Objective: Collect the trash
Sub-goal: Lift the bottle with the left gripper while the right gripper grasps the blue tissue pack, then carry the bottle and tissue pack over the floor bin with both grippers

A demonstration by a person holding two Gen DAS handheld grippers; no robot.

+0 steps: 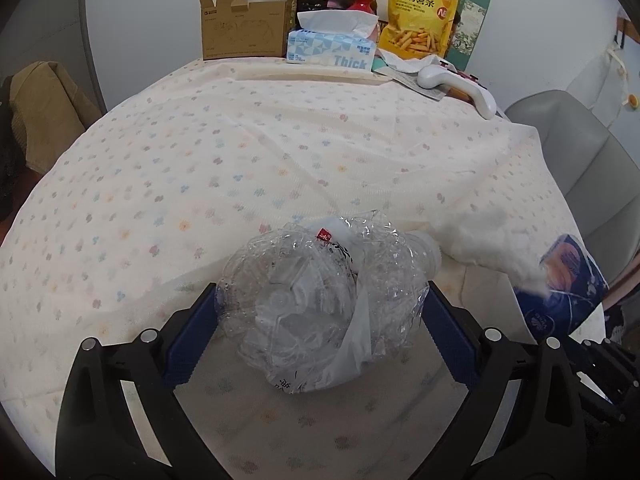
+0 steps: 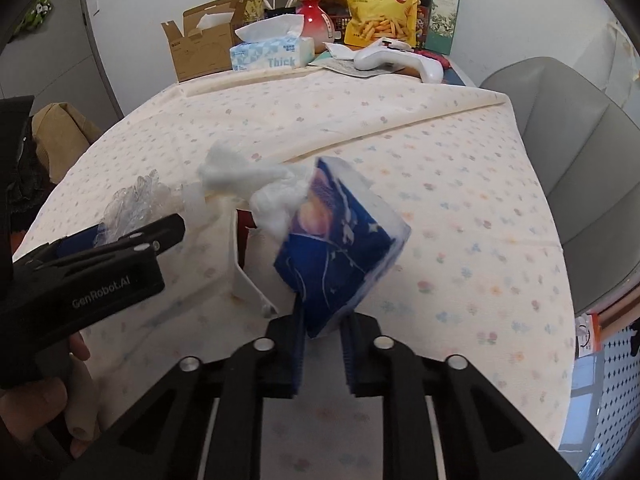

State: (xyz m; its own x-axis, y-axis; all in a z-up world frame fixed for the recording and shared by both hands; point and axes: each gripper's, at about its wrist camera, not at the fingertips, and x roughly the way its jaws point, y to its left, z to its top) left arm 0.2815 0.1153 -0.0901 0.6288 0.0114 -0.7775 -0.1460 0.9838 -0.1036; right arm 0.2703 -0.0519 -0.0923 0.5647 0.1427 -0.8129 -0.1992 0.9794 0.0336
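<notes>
Two loads held above the worktop (image 1: 280,152): left tongs (image 1: 322,322) clamp a crushed plastic bottle (image 1: 320,292); right tongs (image 2: 322,340) pinch one corner of a blue tissue pack (image 2: 340,240). Risks: springy bottle squirts free; loose tissue (image 2: 240,176) drops off.

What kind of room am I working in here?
Probably a home dining or living area: a table under a floral tablecloth, a grey chair beside it, and household clutter along the wall, such as a tissue box and a yellow snack bag.
</notes>
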